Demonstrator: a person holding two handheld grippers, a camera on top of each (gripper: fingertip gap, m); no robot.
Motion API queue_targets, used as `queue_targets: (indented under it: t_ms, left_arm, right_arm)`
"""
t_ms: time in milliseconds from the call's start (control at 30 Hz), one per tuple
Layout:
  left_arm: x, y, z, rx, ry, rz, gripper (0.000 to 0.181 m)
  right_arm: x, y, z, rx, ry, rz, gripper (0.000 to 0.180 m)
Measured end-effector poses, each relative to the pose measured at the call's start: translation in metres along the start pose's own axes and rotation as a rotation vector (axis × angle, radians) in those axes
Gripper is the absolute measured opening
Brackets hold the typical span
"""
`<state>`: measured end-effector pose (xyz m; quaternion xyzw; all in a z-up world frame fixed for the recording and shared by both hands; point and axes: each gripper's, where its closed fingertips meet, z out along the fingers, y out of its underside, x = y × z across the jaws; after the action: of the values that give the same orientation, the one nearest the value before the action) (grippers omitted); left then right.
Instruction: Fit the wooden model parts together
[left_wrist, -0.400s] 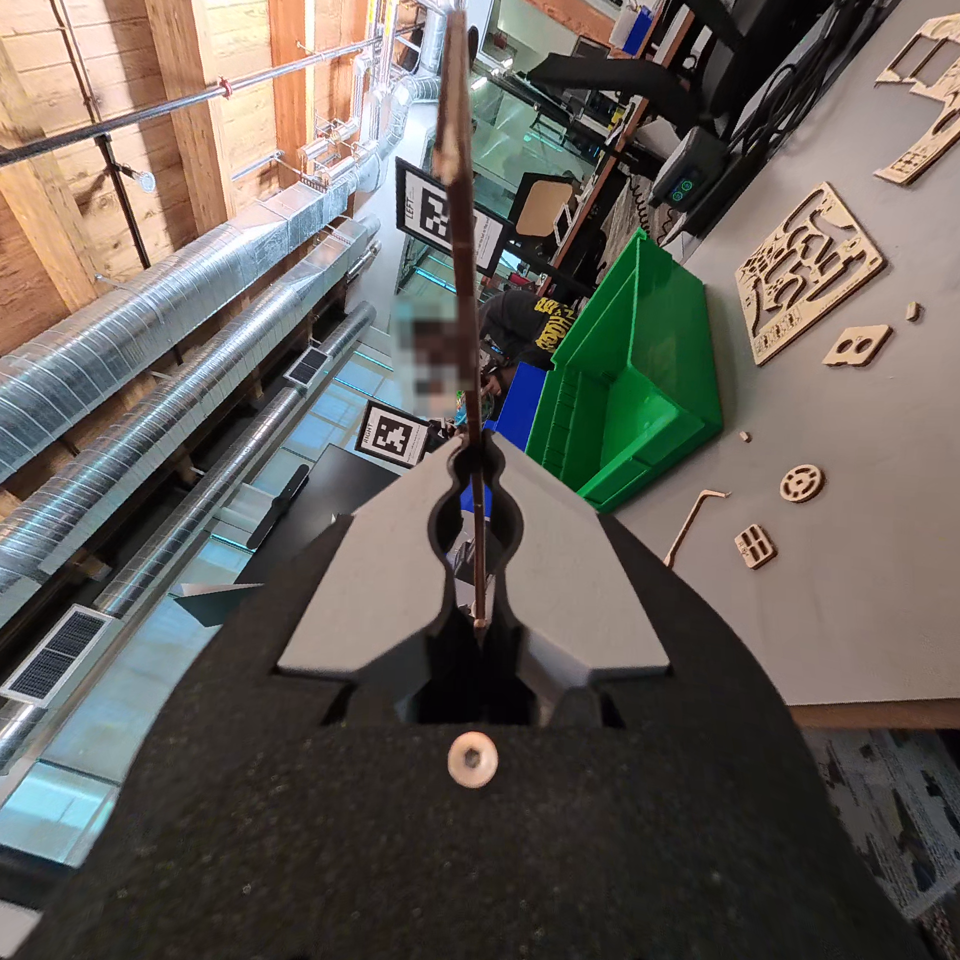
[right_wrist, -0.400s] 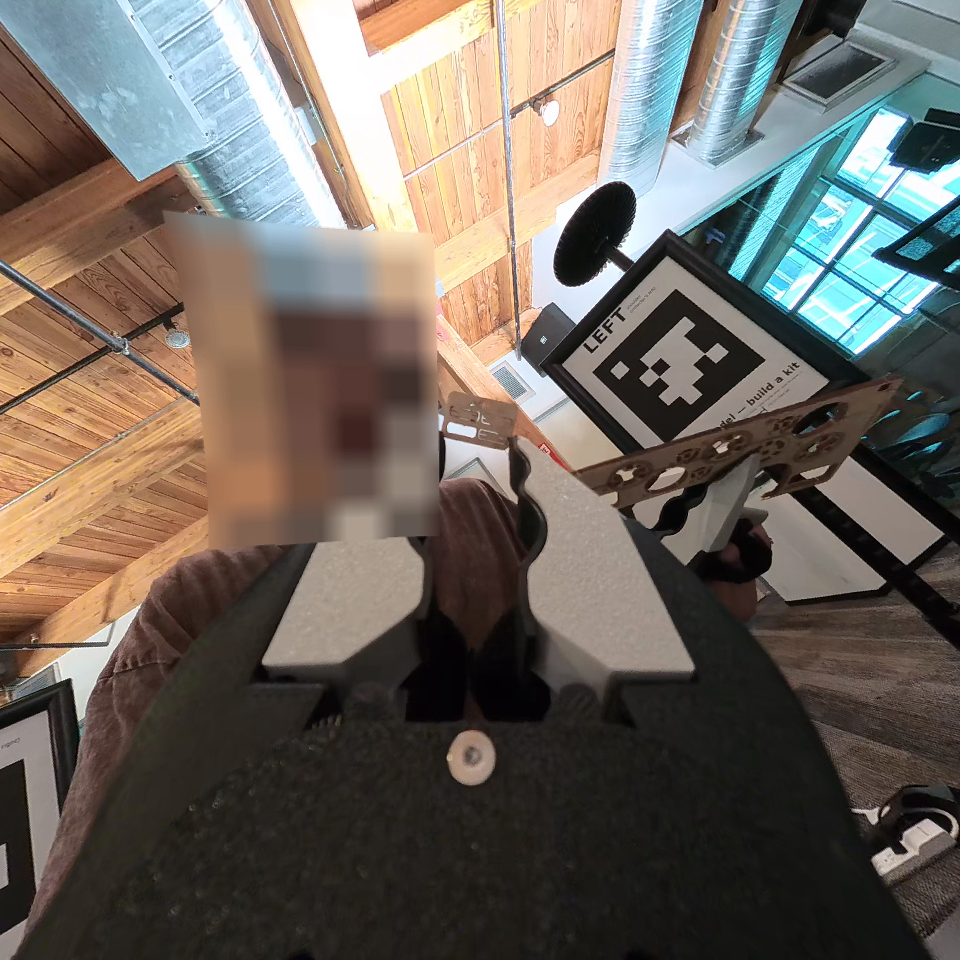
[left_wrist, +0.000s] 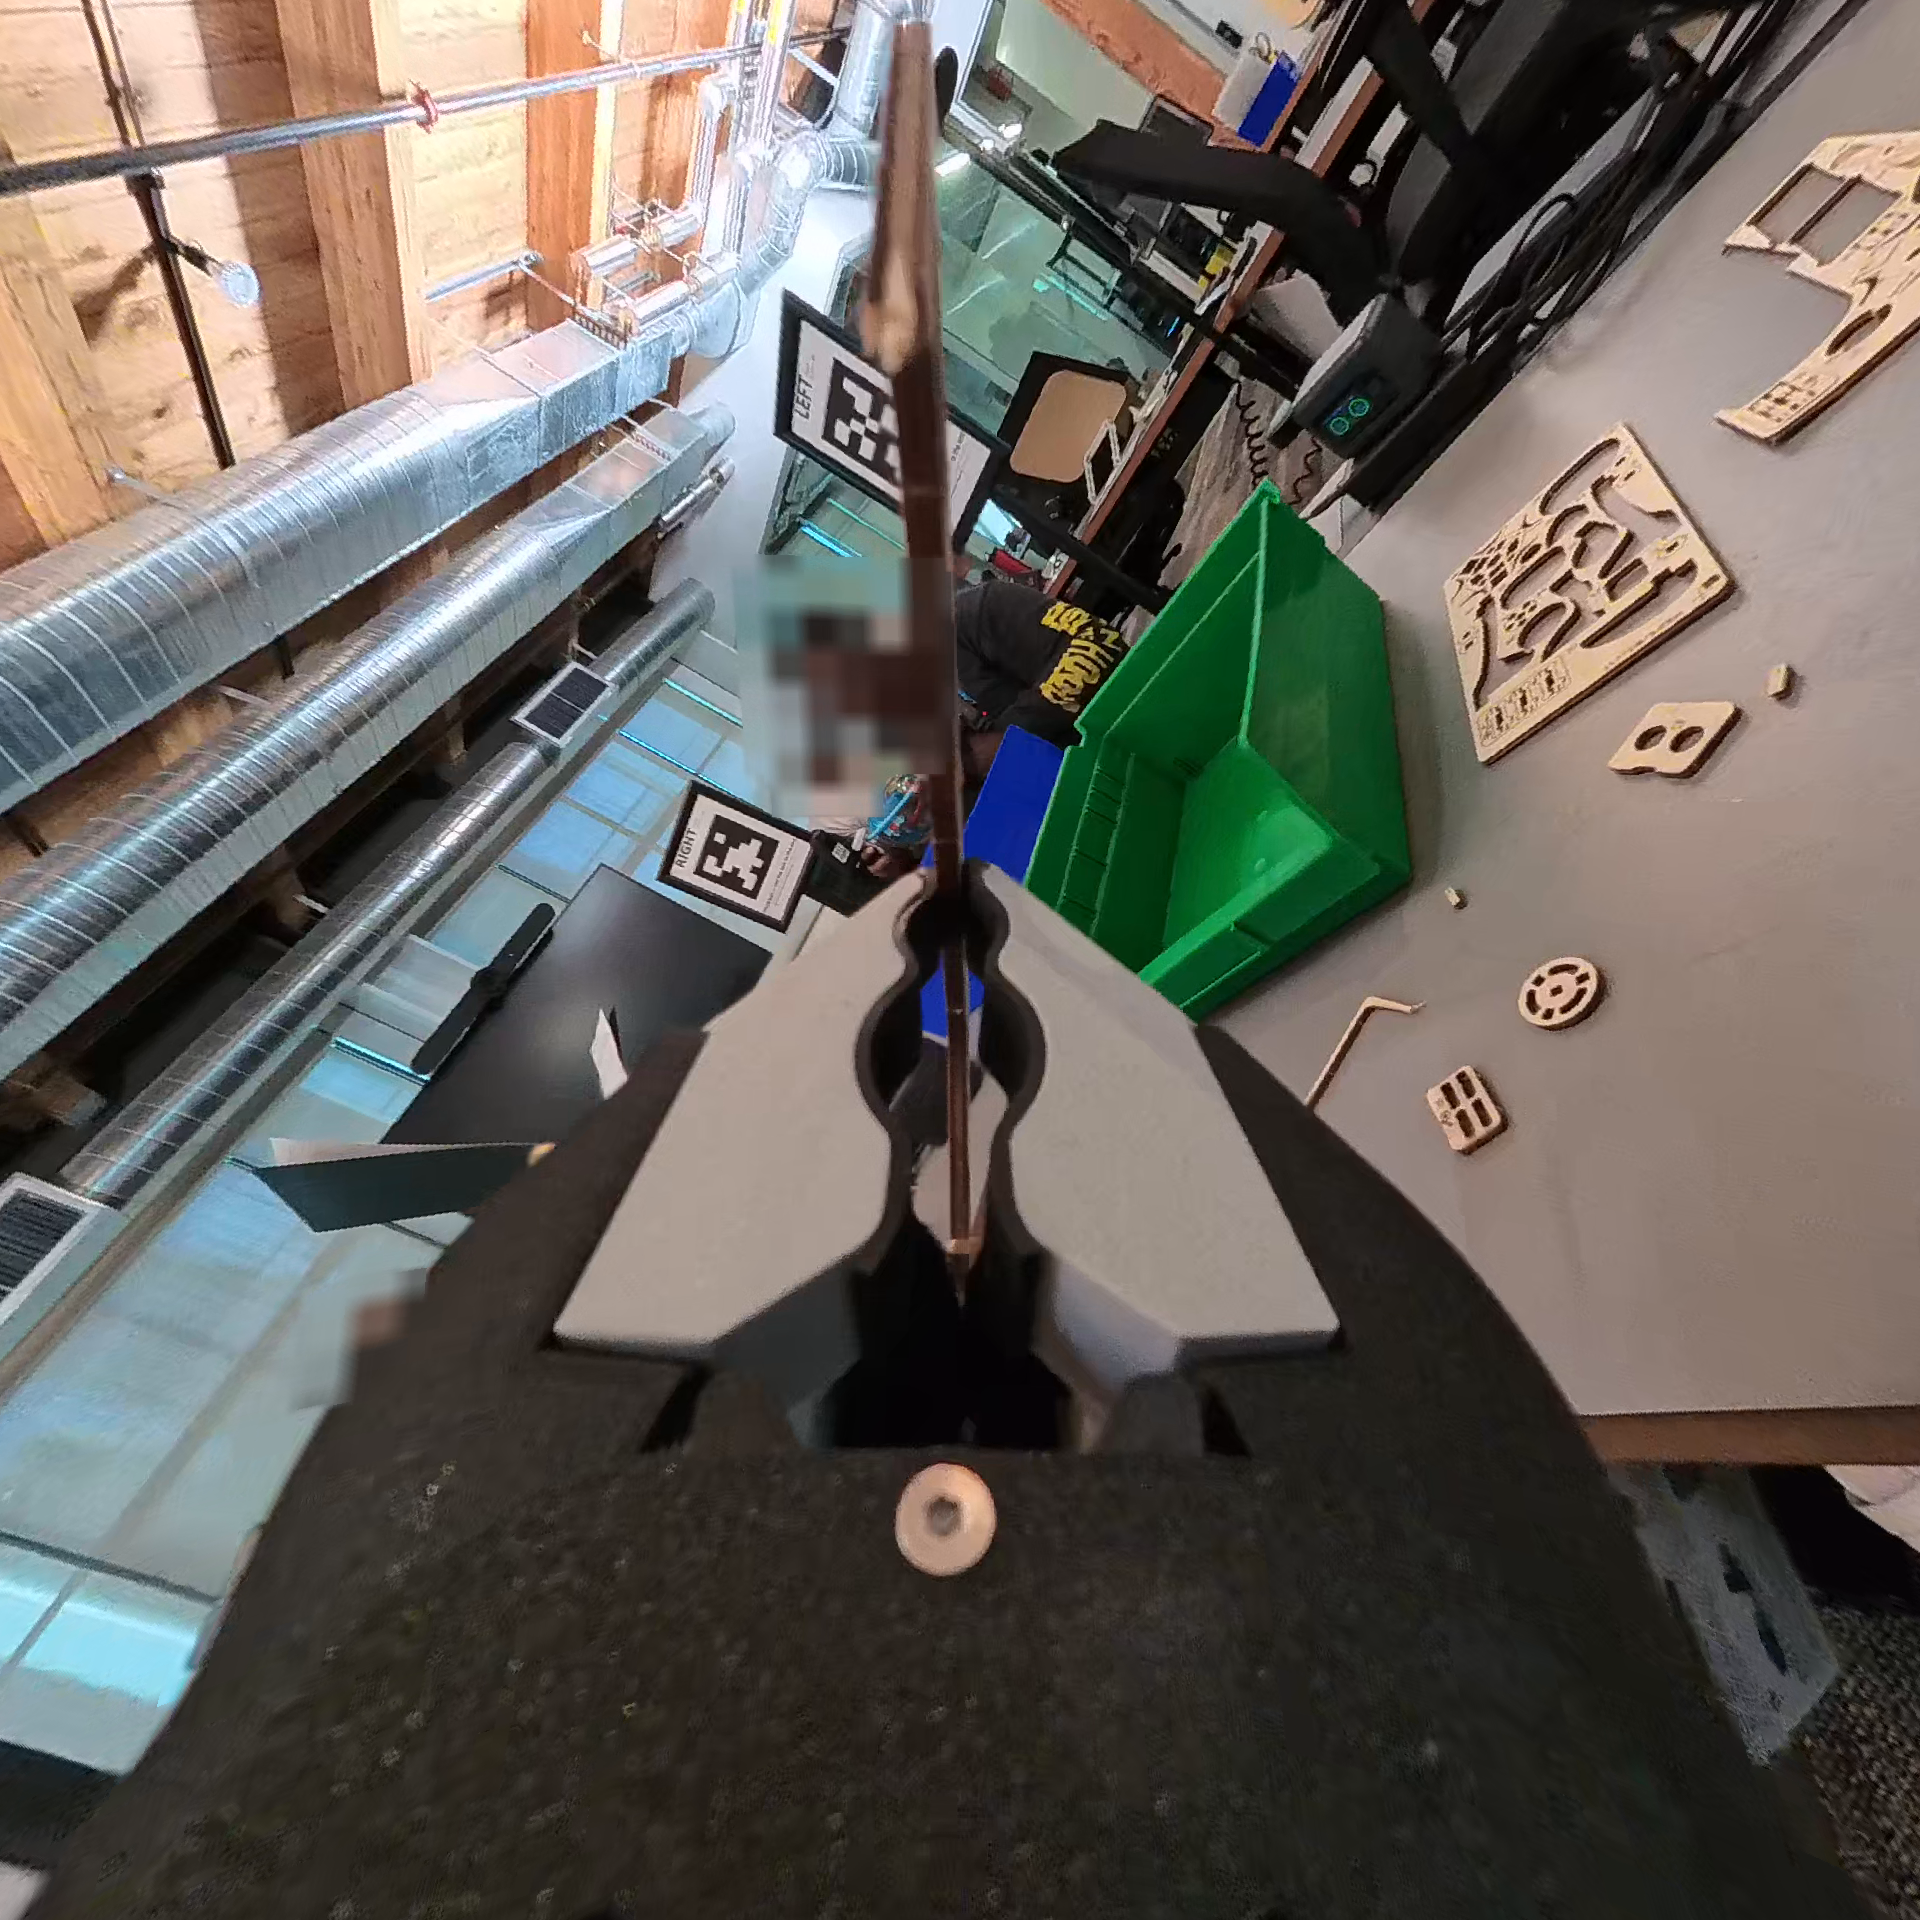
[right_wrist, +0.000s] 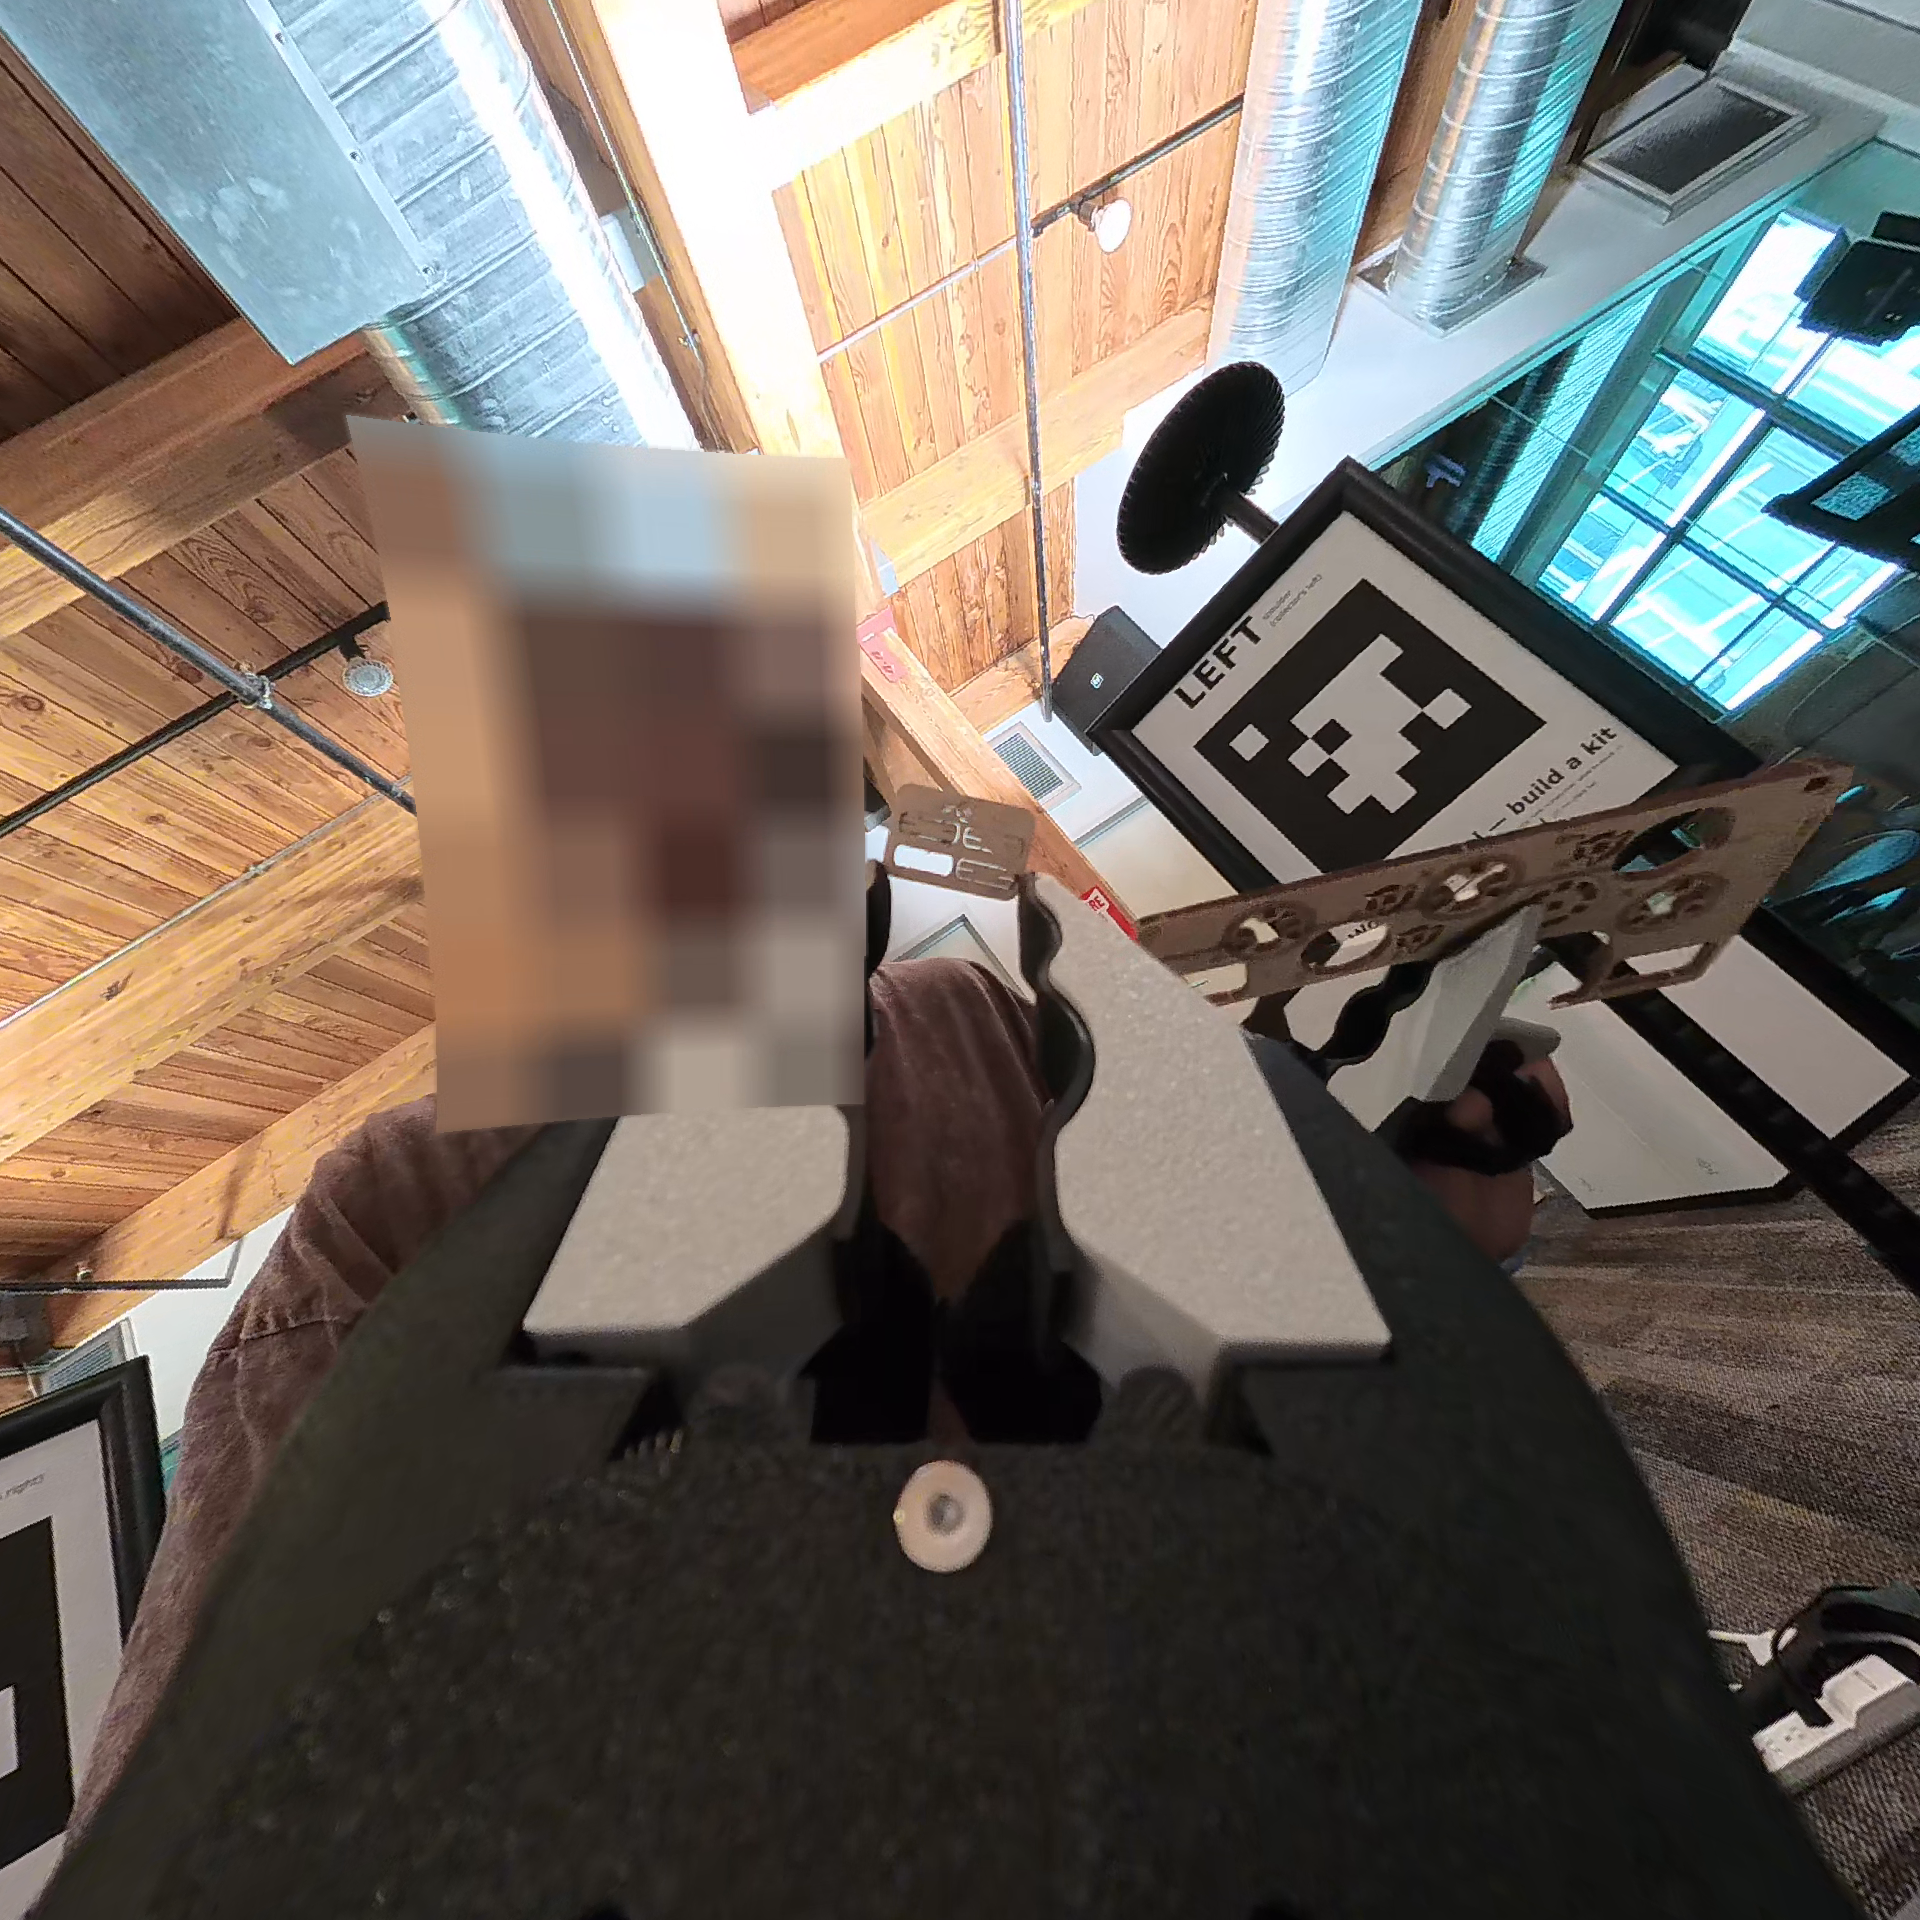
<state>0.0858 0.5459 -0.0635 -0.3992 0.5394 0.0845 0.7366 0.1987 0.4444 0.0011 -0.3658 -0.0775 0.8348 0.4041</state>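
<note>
My left gripper (left_wrist: 945, 894) is shut on a thin wooden sheet (left_wrist: 914, 312). In the left wrist view the sheet shows edge-on and stands straight out from the jaws. In the right wrist view the same sheet (right_wrist: 1455, 904) shows several round cut-outs, held up at the right by the left gripper (right_wrist: 1475, 997). My right gripper (right_wrist: 961, 883) holds a small slotted wooden part (right_wrist: 961, 852) at its tips, left of the sheet and apart from it. Its left fingertip is hidden behind a mosaic patch.
A grey table (left_wrist: 1714, 1195) on the right carries a green bin (left_wrist: 1247, 779), cut-out wooden sheets (left_wrist: 1579, 592), a round part (left_wrist: 1558, 992), a small slotted part (left_wrist: 1465, 1110) and a bent stick (left_wrist: 1351, 1039). A person in a brown sleeve (right_wrist: 935, 1060) is behind the right gripper. The tips of one gripper are about 15 cm away from the tips of the other.
</note>
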Motion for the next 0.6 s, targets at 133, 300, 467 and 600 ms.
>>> queue_targets:
  t_ms: [133,300,467,600]
  left_arm:
    - [0.002,0.006,0.002,-0.016,0.036,-0.067,0.001]
    - [0.005,0.019,0.005,-0.045,0.169,-0.387,0.001]
    - [0.004,0.045,0.010,-0.104,0.349,-0.867,0.000]
    - [0.013,0.056,0.012,-0.134,0.479,-1.110,0.001]
  right_arm:
    - [0.000,0.001,-0.001,-0.004,0.009,0.006,0.022]
    - [0.017,-0.002,-0.010,-0.042,0.189,-0.043,0.023]
    - [0.120,0.002,-0.157,-0.494,1.408,-0.232,0.024]
    - [0.140,0.019,-0.206,-0.810,1.725,-0.281,0.023]
